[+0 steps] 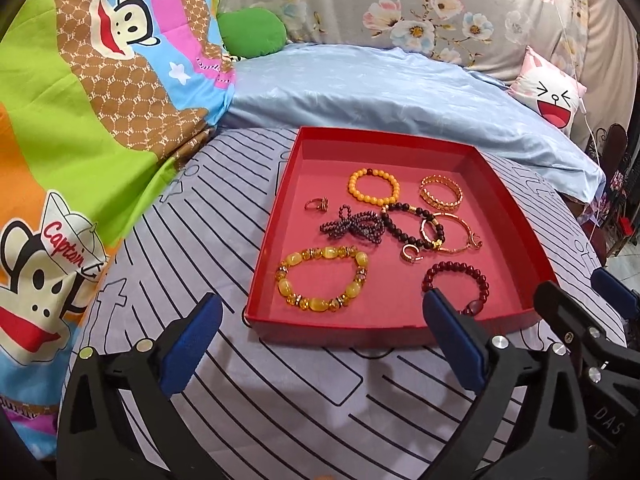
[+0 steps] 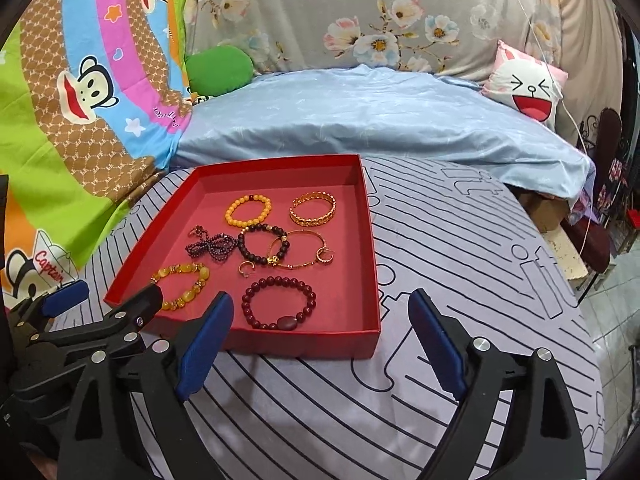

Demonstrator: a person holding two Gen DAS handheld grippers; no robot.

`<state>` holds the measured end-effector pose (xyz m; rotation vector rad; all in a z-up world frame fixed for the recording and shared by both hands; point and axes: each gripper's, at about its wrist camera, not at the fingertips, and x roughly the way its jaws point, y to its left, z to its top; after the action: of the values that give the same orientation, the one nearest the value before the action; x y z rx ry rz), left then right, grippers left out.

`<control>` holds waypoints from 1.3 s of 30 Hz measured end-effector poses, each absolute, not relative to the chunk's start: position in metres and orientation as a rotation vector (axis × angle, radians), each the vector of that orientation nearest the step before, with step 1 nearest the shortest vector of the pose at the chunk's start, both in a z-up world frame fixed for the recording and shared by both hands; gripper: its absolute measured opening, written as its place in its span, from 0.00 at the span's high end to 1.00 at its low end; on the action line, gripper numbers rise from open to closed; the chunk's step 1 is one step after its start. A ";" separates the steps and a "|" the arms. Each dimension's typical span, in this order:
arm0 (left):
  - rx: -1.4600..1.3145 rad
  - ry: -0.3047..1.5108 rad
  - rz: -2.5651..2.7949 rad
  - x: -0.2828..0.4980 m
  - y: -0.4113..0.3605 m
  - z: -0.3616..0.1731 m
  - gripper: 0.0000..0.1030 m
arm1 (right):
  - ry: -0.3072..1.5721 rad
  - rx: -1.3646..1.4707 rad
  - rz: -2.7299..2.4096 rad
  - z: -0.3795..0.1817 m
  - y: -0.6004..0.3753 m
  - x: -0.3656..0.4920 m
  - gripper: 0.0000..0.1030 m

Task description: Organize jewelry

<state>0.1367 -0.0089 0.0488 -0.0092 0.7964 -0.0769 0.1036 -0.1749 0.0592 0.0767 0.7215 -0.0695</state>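
2 grippers are hovering side by side, tilting down over a striped sheet (image 1: 280, 400). The left gripper (image 1: 320, 344) and right gripper (image 2: 320, 340) are both gaping wide, holding nothing. Just ahead, a red tray (image 2: 304, 344) is holding the jewelry — beaded bracelets, gold bangles. A cartoon blanket (image 1: 60, 140) is reading "Captain" — also "Paul Frank".

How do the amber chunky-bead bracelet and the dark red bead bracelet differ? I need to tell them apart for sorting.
The amber bracelet has translucent yellow, mostly oblong beads with small spacers between them; the dark red bracelet has opaque round beads plus one oval stone. The amber one lies near the red tray's left side, the dark red one further right. Both lie flat, untouched, along the tray's near edge.
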 end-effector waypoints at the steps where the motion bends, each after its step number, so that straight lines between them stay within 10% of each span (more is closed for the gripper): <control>1: -0.013 0.798 -0.075 0.136 -0.008 0.048 0.07 | 0.722 0.074 -0.070 0.059 -0.175 0.103 0.13; 39: -0.003 0.798 -0.066 0.128 -0.006 0.035 0.07 | 0.744 0.089 -0.087 0.047 -0.176 0.097 0.06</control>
<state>0.1284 -0.0063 0.0355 -0.0026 0.7981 -0.0661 0.0972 -0.1757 0.0467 0.0890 0.7442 -0.0873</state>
